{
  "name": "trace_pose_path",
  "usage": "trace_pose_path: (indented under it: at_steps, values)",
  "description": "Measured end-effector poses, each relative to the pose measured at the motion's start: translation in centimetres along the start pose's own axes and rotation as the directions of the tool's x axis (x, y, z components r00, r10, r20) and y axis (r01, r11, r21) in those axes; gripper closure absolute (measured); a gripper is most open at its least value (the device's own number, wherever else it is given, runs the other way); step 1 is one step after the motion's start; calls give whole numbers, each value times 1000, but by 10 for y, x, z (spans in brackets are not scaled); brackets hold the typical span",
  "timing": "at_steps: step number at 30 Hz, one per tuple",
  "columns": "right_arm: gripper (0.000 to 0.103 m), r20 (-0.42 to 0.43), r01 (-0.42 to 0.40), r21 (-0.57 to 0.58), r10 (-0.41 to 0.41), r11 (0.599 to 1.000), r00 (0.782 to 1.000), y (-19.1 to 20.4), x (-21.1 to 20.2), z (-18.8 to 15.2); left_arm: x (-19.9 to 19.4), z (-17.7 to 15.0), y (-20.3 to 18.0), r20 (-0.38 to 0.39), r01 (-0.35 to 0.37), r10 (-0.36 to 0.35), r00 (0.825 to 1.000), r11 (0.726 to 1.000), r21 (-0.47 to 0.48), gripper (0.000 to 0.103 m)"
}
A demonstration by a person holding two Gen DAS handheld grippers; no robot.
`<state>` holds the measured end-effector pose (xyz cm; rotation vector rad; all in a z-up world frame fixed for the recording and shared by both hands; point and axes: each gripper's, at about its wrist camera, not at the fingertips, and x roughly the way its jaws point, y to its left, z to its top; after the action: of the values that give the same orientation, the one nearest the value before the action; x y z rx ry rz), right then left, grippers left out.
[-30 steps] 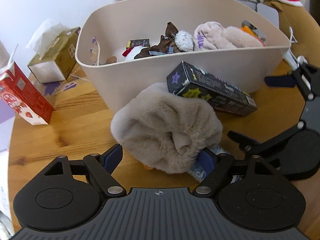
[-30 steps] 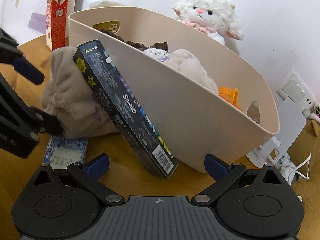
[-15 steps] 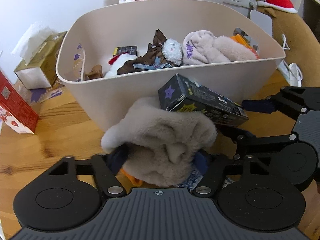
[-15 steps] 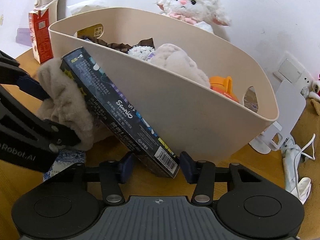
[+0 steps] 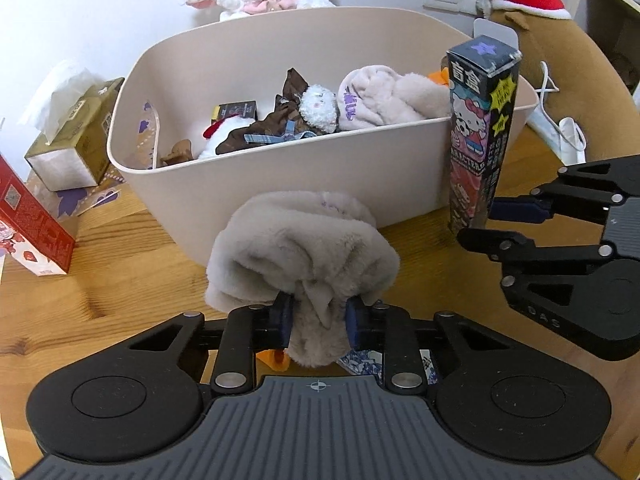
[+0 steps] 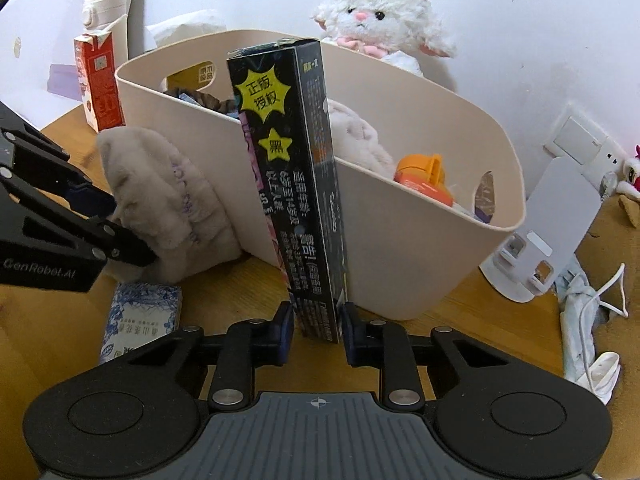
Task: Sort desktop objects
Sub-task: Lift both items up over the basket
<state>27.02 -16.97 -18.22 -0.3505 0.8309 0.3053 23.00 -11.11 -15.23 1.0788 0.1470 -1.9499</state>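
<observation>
A beige fluffy cloth bundle (image 5: 304,256) hangs in front of the cream bin (image 5: 248,184), pinched by my left gripper (image 5: 318,320), whose jaws are still closing on it. My right gripper (image 6: 316,328) grips the bottom end of a tall black cartoon box (image 6: 292,184), its jaws closing too. The box (image 5: 480,136) stands upright beside the bin's right wall, with the right gripper (image 5: 480,224) at its base. The cloth (image 6: 168,208) and the left gripper (image 6: 120,228) show at the left of the right wrist view.
The bin (image 6: 420,248) holds plush toys, a cloth and an orange bottle (image 6: 420,176). A red carton (image 5: 28,224) and tissue box (image 5: 76,140) stand left. A blue-patterned packet (image 6: 140,320) lies on the wooden table (image 5: 120,292). A white stand (image 6: 548,236) and cables sit right.
Both grippers closed, the left on the fluffy cloth, the right on the black box. The box swung from leaning on the bin to upright, and the cloth lifted a little.
</observation>
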Motion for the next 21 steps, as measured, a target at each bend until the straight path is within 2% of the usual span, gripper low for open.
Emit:
trace_pose_path:
  at_steps: [11, 21]
  values:
    - [80, 45, 10, -21, -9, 1000, 999, -8, -30, -9, -16, -4, -7, 33, -2, 2, 999, 1000, 20, 84]
    - [81, 100, 20, -65, -14, 998, 995, -3, -49, -14, -40, -11, -7, 66, 17, -18, 998, 1000, 19, 84]
